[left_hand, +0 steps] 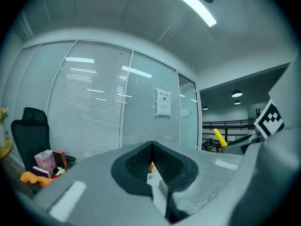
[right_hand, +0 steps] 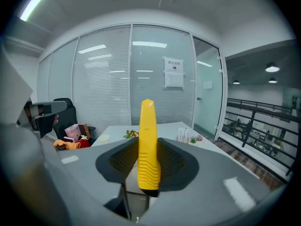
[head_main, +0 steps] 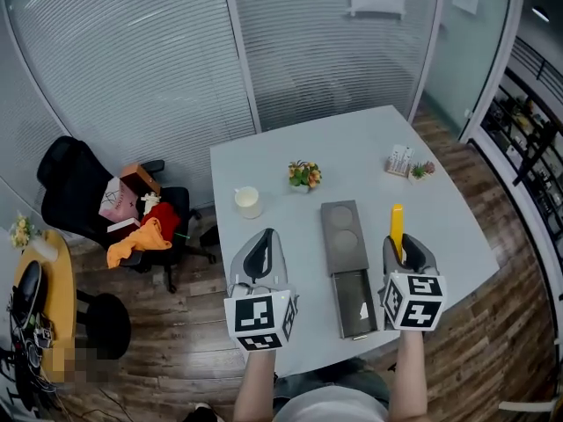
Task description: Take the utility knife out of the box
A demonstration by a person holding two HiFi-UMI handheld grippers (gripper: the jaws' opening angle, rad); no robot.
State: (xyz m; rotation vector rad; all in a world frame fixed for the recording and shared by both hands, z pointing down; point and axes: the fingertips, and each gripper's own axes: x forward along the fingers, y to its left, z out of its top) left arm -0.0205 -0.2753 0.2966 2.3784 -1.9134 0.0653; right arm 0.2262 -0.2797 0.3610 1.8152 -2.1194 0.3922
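On the worktop (head_main: 290, 156): a grey box (head_main: 342, 236) lay lengthwise between the two hand-held grippers, with its tray (head_main: 356, 301) slid out toward the person.
Utility knife (right_hand: 147, 140): yellow and out of the box. It was held in the air and stuck out forward past the jaw tips. In the head view it sat just right of the box.
Right hand-held gripper (head_main: 405, 244): its jaws stood partly apart and were clamped on the knife's ribbed handle, one pad on each side. It was tilted somewhat downward over the worktop's near right part.
Left hand-held gripper (head_main: 262, 240): its jaws were drawn together with nothing between them. It was held level to the left of the box and touched nothing.
Further back on the worktop: a cream cup (head_main: 248, 202), a small bunch of flowers (head_main: 304, 175) and a little card holder (head_main: 403, 161) stood well apart from one another, beyond the box.
Off to the left: a black chair (head_main: 70, 187) stood beside the worktop with an orange cloth (head_main: 136, 243) and some boxes piled on its seat.
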